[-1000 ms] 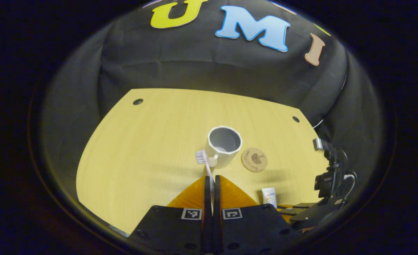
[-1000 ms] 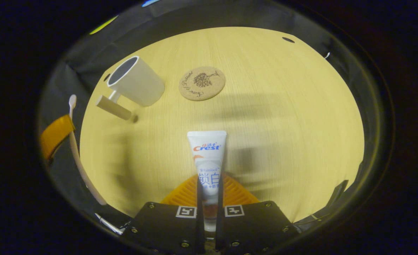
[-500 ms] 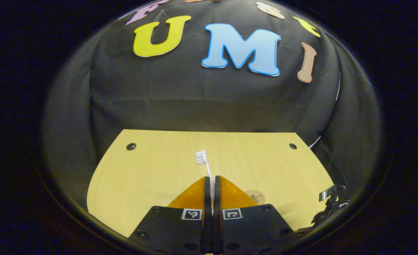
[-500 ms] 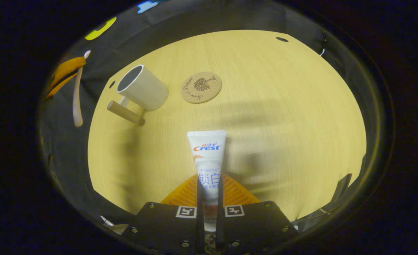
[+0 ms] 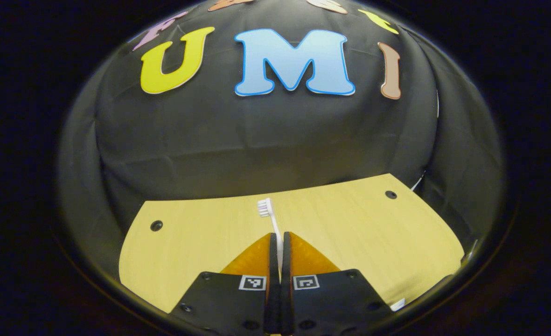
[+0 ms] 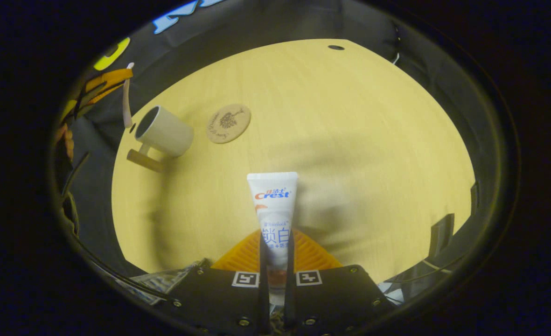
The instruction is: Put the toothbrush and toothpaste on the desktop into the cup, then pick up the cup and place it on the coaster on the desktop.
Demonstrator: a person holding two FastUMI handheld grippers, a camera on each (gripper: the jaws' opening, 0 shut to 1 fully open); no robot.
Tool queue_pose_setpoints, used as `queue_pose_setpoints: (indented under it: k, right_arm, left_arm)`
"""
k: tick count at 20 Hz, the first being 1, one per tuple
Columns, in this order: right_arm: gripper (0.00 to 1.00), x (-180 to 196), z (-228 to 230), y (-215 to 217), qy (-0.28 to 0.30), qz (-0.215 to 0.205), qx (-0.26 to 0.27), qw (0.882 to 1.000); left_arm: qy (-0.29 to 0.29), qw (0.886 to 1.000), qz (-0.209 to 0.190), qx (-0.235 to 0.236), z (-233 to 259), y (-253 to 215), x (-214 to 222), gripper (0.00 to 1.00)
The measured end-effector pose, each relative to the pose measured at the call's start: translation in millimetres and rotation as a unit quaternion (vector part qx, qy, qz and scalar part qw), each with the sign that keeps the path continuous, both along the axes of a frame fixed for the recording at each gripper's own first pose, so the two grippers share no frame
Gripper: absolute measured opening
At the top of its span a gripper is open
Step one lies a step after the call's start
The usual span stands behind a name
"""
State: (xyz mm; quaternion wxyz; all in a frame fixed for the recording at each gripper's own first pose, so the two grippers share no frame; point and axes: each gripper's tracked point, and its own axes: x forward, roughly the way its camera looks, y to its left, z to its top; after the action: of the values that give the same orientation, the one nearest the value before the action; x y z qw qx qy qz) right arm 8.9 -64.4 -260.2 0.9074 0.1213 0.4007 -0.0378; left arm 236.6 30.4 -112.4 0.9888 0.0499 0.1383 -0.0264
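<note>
We have both pieces gripped and off the desk. Left gripper [image 5: 279, 238] is pinched narrow on the toothbrush [image 5: 269, 218]: thin white plastic stem running up between its fingers, bristled head clear above the tips. From the right gripper view we see that same toothbrush [image 6: 126, 100] hanging handle-down, its lower end just above the cup [image 6: 162, 134] rim; we cannot tell if it has entered the mouth. Right gripper [image 6: 275, 240] is clamped on the toothpaste [image 6: 272, 205], a flat soft tube, glossy white, squared crimped end pointing away from us, both fingers pressing its lower body. The cup is a smooth matte off-white cylinder with a straight wooden-looking peg handle, standing on the desktop [image 6: 350, 140], a pale yellow wood-grain laminate with round dark holes near its far edge. The coaster [image 6: 228, 123] is a round cork-textured disc with a dark printed motif, lying flat just beside the cup, not touching it.
</note>
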Motion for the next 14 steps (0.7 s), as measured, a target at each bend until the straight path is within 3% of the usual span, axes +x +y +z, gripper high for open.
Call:
queue_pose_setpoints:
  k: [11,12,14]
  right_arm:
    - [0.14,-15.1,-4.2,-32.8,0.006,-0.038,0.012,0.999]
    - [0.14,-14.9,-2.9,-33.9,0.005,-0.038,0.011,0.999]
    - [0.14,-14.2,-1.2,-34.1,0.005,-0.035,0.011,0.999]
  left_arm:
    - [0.002,1.0,0.009,0.019,-55.6,0.7,23.2,0.07]
    - [0.004,1.0,0.011,0.024,-59.6,1.0,23.5,0.13]
    - [0.004,0.999,0.018,0.031,-65.3,4.3,20.5,0.08]
